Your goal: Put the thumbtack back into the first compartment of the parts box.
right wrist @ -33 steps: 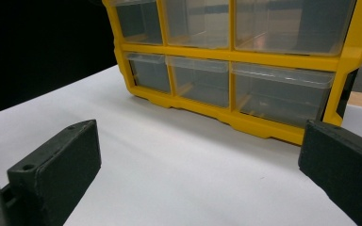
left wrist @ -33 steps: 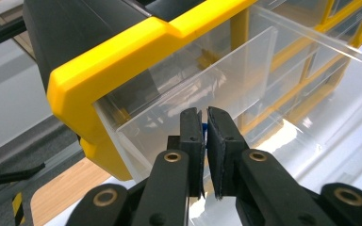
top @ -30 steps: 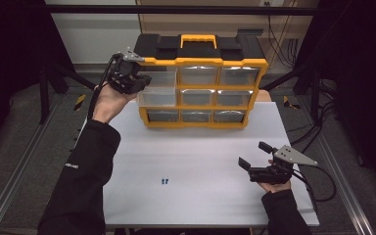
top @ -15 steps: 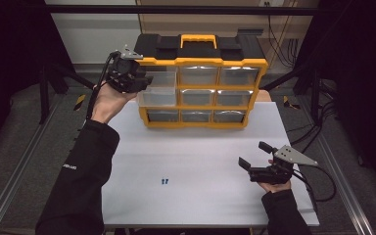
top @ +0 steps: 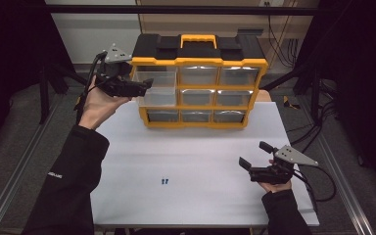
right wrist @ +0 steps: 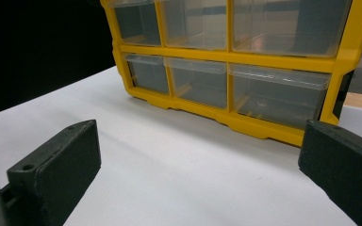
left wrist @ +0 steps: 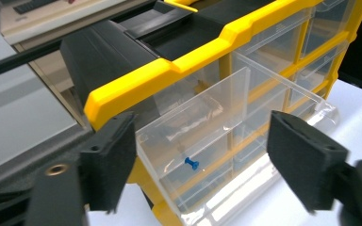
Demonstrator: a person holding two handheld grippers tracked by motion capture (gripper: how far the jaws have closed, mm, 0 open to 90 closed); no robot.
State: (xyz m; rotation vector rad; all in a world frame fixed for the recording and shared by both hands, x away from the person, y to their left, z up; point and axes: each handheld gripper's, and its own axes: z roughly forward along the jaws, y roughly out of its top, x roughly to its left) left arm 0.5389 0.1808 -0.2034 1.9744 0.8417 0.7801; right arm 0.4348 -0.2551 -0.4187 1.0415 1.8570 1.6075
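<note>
A yellow and black organizer (top: 199,62) with clear drawers stands at the back of the white table (top: 200,147). Its top-left drawer (top: 157,88) is pulled out, and in the left gripper view a small blue pin (left wrist: 191,163) lies on that drawer's (left wrist: 207,127) floor. My left gripper (top: 139,87) is held up at the drawer's left side, open and empty, its jaws (left wrist: 205,150) spread wide in front of the drawer. Two small blue pins (top: 164,181) lie on the table near the front. My right gripper (top: 254,154) rests low at the front right, open and empty.
The right gripper view looks between the gripper's spread jaws (right wrist: 200,165), across bare white table (right wrist: 179,155), to the organizer's bottom row of shut drawers (right wrist: 226,80). Dark floor and metal rails (top: 10,196) flank the table. Cables (top: 318,181) trail off the table's right edge.
My left gripper has drifted slightly left and down beside the open drawer. The right gripper and the two blue pins on the table have stayed put.
</note>
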